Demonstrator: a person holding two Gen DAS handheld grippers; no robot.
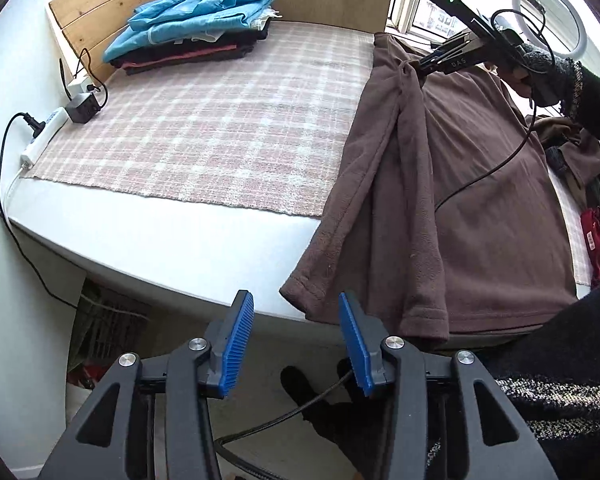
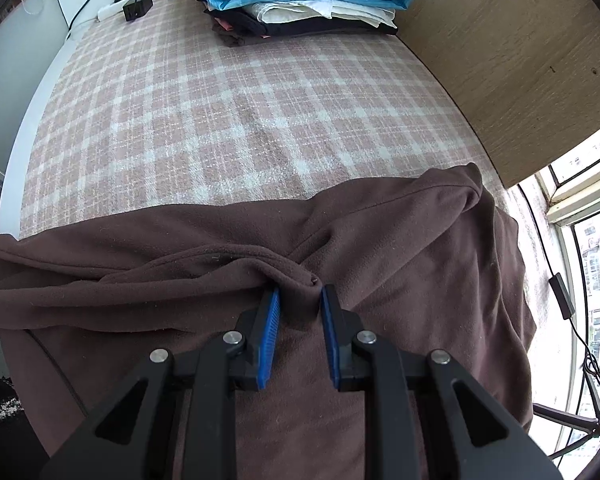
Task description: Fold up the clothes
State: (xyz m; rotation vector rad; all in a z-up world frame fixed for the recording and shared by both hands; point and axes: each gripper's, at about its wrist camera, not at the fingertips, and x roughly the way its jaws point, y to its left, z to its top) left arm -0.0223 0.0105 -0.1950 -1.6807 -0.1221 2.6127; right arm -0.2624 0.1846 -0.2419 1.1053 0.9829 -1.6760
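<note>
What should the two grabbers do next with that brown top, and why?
Probably the open left gripper should close on the brown top's near hem. It holds nothing, while the right gripper pinches a bunched fold, so the sleeve side isn't folded flat.

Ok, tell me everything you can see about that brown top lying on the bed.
The brown fleece top looks soft and slightly fuzzy, with stitched hems at the sleeve cuff and bottom edge. It lies mostly flat across the pink plaid blanket, one long sleeve folded inward over the body in loose ridges, its lower edge reaching past the blanket onto the white mattress edge. The right gripper pinches a bunched fold of it near the sleeve. The left gripper stands open just off the hem, touching nothing.
</note>
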